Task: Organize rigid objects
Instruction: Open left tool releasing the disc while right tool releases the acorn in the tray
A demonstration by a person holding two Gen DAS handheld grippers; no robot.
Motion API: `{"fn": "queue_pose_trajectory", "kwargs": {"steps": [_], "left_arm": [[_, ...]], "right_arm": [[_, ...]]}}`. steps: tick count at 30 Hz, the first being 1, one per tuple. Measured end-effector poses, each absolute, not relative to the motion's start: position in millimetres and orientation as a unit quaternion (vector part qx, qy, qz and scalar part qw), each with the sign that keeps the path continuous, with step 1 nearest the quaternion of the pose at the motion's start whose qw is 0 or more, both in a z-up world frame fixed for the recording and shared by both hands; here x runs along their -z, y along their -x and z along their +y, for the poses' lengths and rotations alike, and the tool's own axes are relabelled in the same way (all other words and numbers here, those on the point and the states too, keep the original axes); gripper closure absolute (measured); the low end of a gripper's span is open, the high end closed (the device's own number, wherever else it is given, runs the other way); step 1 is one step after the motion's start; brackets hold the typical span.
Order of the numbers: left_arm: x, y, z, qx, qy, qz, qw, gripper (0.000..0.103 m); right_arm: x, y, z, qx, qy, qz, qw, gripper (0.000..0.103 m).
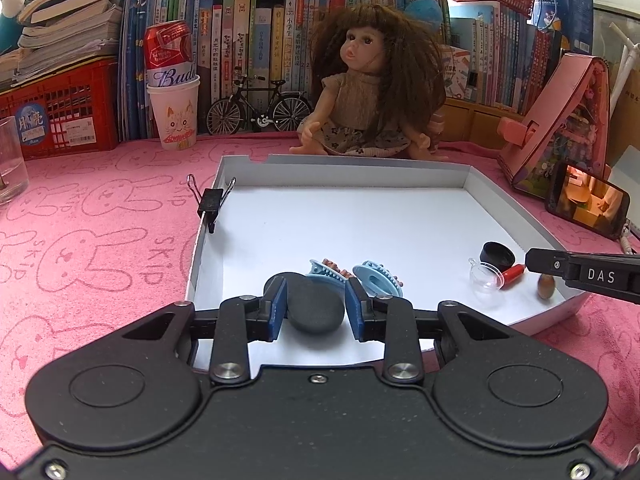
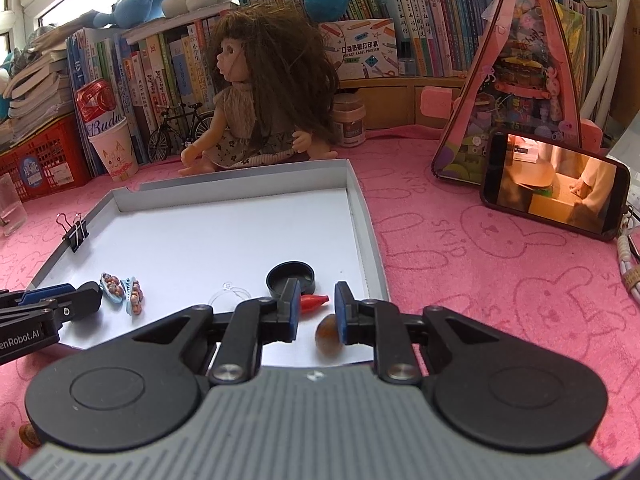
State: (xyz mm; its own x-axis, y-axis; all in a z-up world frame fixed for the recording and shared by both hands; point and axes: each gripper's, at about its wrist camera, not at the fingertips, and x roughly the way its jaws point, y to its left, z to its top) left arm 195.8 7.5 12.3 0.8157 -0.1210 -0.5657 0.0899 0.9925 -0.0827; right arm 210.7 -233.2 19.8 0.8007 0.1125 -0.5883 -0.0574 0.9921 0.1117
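Note:
A shallow white tray (image 1: 344, 166) lies on the pink cloth. My left gripper (image 1: 317, 294) is low inside its near edge, blue pads against both sides of a dark grey stone (image 1: 316, 314) that rests on the tray floor. Two blue hair clips (image 1: 376, 278) lie just beyond it. My right gripper (image 2: 318, 304) stands open at the tray's near right corner. A brown nut (image 2: 328, 334) lies loose between its fingers, close to the right pad. Ahead of it are a small red piece (image 2: 314, 303), a black lid (image 2: 291, 276) and a clear plastic cup (image 2: 230, 296).
A black binder clip (image 1: 210, 202) grips the tray's left wall. A doll (image 1: 360, 92) sits behind the tray. A phone (image 2: 554, 196) and a pink toy house (image 2: 516, 92) stand right. A paper cup (image 1: 176, 116) holding a can, a drinking glass (image 1: 10, 164) and a red crate (image 1: 60, 116) stand left.

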Motion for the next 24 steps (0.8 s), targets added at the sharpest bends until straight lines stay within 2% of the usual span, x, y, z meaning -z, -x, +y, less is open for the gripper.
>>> {"fn": "queue_pose_trajectory", "kwargs": {"steps": [1,2,6,11,16,24], "left_arm": [[-13.3,-194.5,7.4,0.055,0.024,0.296,0.953,0.065],[-14.3,-193.2,7.3,0.054,0.023,0.294,0.954,0.060],[-18.8,-187.6,6.4,0.057,0.021,0.287,0.956,0.056],[-24.6,-179.6,5.9,0.065,0.023,0.281,0.957,0.047],[-29.3,-170.4,5.8,0.070,0.024,0.277,0.958,0.044],[-36.1,-152.9,6.3,0.081,0.024,0.266,0.960,0.036]], "right_arm": [[-20.2,-209.6,-233.8,-0.046,-0.048,0.310,0.948,0.057],[-20.6,-208.7,-234.0,-0.047,-0.052,0.308,0.949,0.055],[-22.7,-203.9,-230.7,-0.049,-0.048,0.301,0.951,0.047],[-27.9,-196.9,-226.2,-0.054,-0.038,0.289,0.955,0.042],[-33.0,-188.0,-221.8,-0.059,-0.030,0.275,0.959,0.030],[-41.1,-171.7,-217.3,-0.072,-0.023,0.256,0.964,0.021]]}}
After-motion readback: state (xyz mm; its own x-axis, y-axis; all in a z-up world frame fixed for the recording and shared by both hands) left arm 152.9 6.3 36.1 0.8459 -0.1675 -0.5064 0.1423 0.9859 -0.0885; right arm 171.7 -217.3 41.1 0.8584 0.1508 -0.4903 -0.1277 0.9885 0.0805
